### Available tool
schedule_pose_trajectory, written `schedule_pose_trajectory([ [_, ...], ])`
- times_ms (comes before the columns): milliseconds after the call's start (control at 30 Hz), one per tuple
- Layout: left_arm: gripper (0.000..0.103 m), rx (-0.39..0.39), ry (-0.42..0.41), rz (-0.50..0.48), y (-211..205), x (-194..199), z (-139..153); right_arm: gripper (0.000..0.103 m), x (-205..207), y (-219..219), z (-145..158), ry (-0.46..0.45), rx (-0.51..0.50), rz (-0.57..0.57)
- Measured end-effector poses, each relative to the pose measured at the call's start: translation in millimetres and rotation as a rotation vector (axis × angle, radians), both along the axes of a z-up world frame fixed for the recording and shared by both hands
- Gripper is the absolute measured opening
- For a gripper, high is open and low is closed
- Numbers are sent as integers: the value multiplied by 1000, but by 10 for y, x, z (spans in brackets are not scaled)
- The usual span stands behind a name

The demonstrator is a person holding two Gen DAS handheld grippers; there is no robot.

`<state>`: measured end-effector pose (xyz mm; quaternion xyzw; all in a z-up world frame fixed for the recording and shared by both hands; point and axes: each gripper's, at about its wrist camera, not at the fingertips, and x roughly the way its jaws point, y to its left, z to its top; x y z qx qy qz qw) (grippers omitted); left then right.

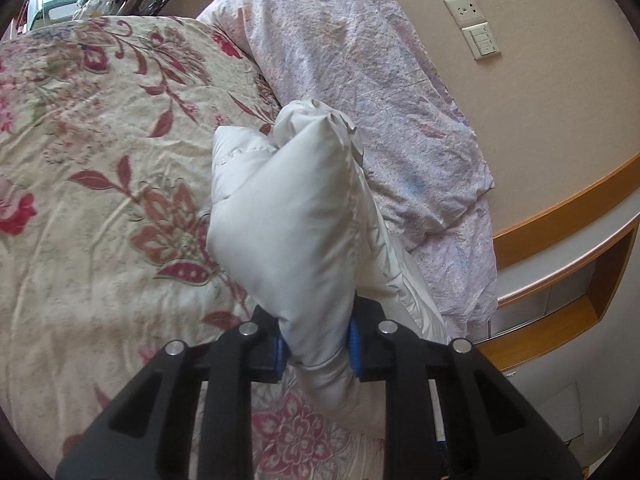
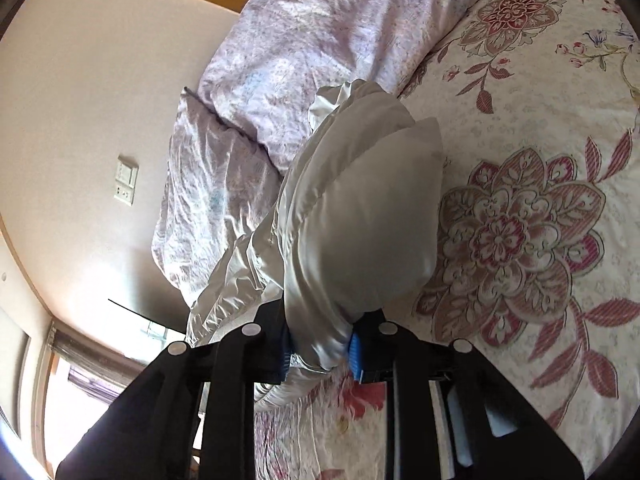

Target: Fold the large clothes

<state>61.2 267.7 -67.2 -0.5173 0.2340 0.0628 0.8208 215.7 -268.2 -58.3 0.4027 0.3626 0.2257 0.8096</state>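
A bed fills both views, covered by a cream floral bedspread (image 1: 100, 152) with a crumpled pale lilac duvet (image 1: 360, 72) against the beige wall. The left claw (image 1: 318, 346) and right claw (image 2: 318, 350) each clench a puffy, satiny white padded jacket (image 1: 288, 216), lifted above the bedspread.

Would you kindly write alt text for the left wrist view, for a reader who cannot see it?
The left hand-held gripper is shut on a puffy white padded garment, holding it above a bed with a cream floral bedspread. A crumpled pale lilac quilt lies behind it, by a beige wall with a socket and switch.
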Motion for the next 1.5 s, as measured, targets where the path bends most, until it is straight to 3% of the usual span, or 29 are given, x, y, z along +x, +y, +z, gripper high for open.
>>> schedule_pose_trajectory([
  [300, 26, -3, 55, 6, 57, -456, -136, 23, -406, 134, -90, 9, -108, 72],
  [433, 42, 12, 113, 21, 40, -505, -218, 32, -506, 168, -108, 10, -247, 91],
  [500, 56, 56, 149, 36, 26, -541, -215, 46, -558, 173, -53, -1, -329, 81],
  [567, 77, 127, 172, 61, 10, -588, -159, 53, -623, 165, 40, -29, -417, 53],
  [633, 82, 198, 186, 72, -10, -620, -90, 59, -683, 137, 133, -55, -483, 7],
  [767, 86, 216, 192, 51, -9, -640, -84, 63, -777, 26, 346, -98, -664, -189],
  [900, 87, 195, 191, 37, 13, -644, -148, 63, -796, -48, 481, -130, -695, -247],
  [1033, 87, 187, 179, 16, -9, -608, -163, 63, -747, 141, 565, -196, -708, -178],
  [1233, 87, 201, 172, -7, -71, -494, -128, 63, -583, 965, 664, -309, -741, 42],
  [1500, 88, 196, 179, -5, -84, -334, -154, 63, -421, 1828, 661, -370, -814, 200],
])
